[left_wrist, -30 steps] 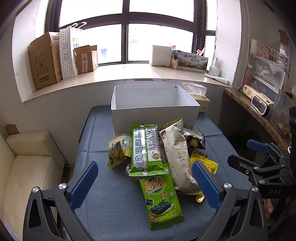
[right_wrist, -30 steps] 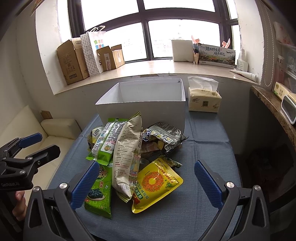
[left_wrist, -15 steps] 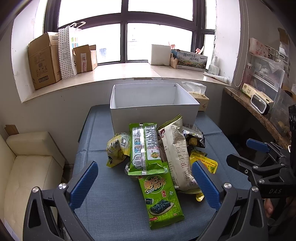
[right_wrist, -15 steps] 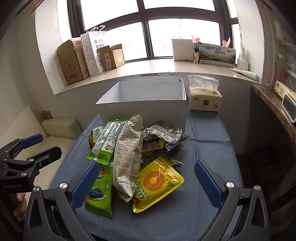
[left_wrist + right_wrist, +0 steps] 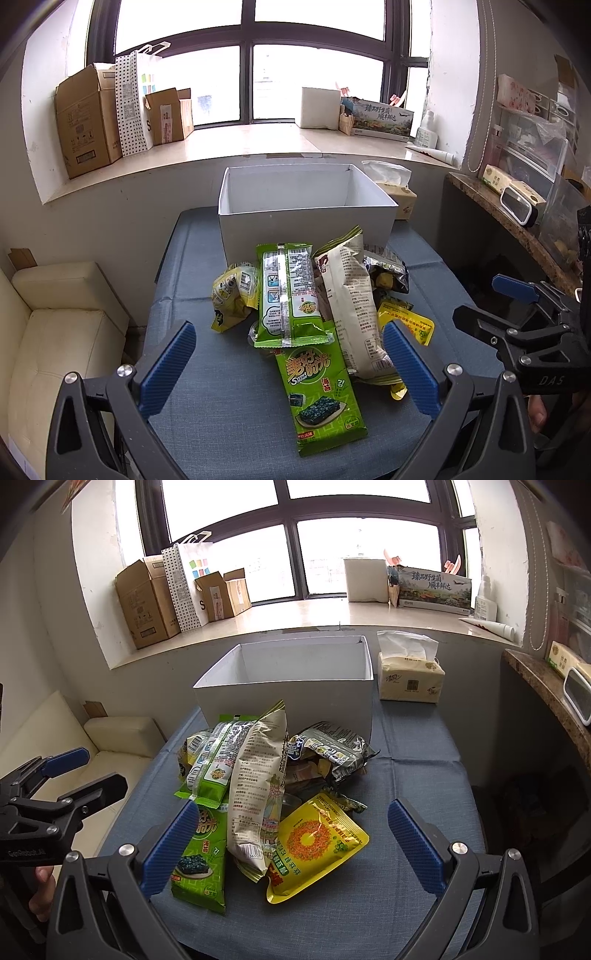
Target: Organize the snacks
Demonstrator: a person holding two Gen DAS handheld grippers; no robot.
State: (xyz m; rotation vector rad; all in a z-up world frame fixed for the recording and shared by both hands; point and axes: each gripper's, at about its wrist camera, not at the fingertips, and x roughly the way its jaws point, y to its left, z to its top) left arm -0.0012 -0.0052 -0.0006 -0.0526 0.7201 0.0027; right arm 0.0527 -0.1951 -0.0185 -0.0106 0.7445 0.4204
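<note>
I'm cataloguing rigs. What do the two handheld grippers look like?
Both match: the left gripper and right gripper have black skeletal plastic frames with triangular cut-outs, silver bolts and blue ribbed finger pads. White lettering marks their bodies. No sleeves show.

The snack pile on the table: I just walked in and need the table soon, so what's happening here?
A person holds a gripper in each hand over a heap of snack packets on the blue tablecloth. Both the left gripper and the right gripper are open and hold nothing. The white box behind the heap shows nothing inside from here, so sorting has not begun.
</note>
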